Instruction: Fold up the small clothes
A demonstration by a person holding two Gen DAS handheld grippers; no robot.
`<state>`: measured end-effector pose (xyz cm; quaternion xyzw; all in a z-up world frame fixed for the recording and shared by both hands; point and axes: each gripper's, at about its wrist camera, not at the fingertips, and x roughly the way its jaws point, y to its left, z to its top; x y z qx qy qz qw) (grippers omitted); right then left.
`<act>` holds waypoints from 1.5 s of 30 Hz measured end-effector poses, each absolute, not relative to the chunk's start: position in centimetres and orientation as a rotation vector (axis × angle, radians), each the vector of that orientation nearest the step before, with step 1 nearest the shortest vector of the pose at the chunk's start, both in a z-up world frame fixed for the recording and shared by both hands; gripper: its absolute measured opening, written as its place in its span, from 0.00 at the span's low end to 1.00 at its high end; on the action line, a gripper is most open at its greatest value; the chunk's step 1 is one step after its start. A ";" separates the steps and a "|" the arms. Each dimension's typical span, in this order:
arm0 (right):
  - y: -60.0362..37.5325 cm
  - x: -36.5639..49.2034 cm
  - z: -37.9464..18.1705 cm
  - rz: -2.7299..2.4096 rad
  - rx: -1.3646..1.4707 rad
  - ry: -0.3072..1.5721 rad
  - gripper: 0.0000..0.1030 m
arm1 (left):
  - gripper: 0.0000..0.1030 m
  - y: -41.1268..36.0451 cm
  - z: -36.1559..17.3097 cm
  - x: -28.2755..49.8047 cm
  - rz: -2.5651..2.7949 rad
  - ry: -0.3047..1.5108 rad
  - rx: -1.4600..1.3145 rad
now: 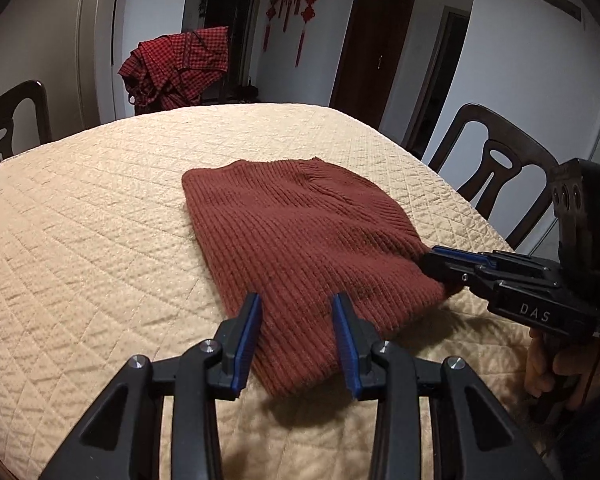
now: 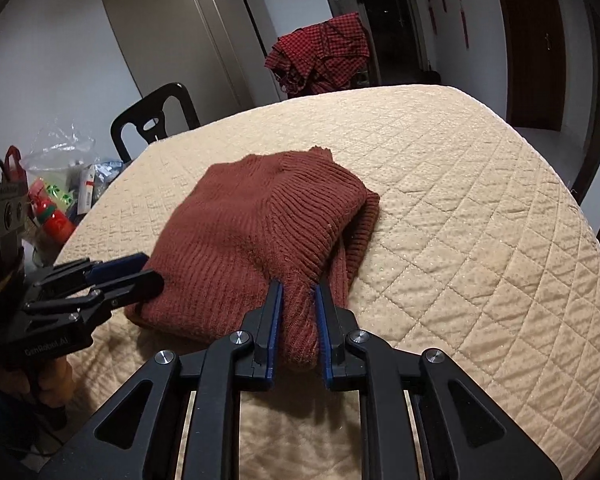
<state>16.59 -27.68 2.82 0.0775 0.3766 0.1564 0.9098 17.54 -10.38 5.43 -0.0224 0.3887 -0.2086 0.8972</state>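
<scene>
While both handheld tools sat low at the near edge of the table, a rust-brown ribbed knit sweater (image 1: 300, 232) lay folded into a thick rectangle on the cream quilted table cover (image 1: 100, 208), toward its near side. The left gripper (image 1: 296, 304), black with blue pads, had the sweater's near left corner between its fingers; the jaws stood moderately apart, and the knit filled the gap, so it read as a grip on the folded layers, though contact at the pads could not be confirmed with certainty from its own camera. Seen from the right wrist view, that same tool (image 2: 140, 270) met the sweater's left edge. The right gripper (image 2: 298, 288) was closed narrowly on a bunched fold at the sweater's near right corner, fabric pinched between both blue pads (image 2: 277, 320). A person's hand (image 1: 556, 364) held the right tool's handle. Beyond the table, a red checked cloth (image 1: 176, 68) hung over a chair, and dark wooden chairs (image 1: 496, 184) stood at the table's sides. Clutter, including a clear plastic bag (image 2: 60, 144), sat off the table's left side.
</scene>
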 end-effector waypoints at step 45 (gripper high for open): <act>-29.2 17.6 3.5 0.333 0.306 0.778 0.42 | 0.44 -7.5 5.1 19.6 -0.338 0.842 -0.163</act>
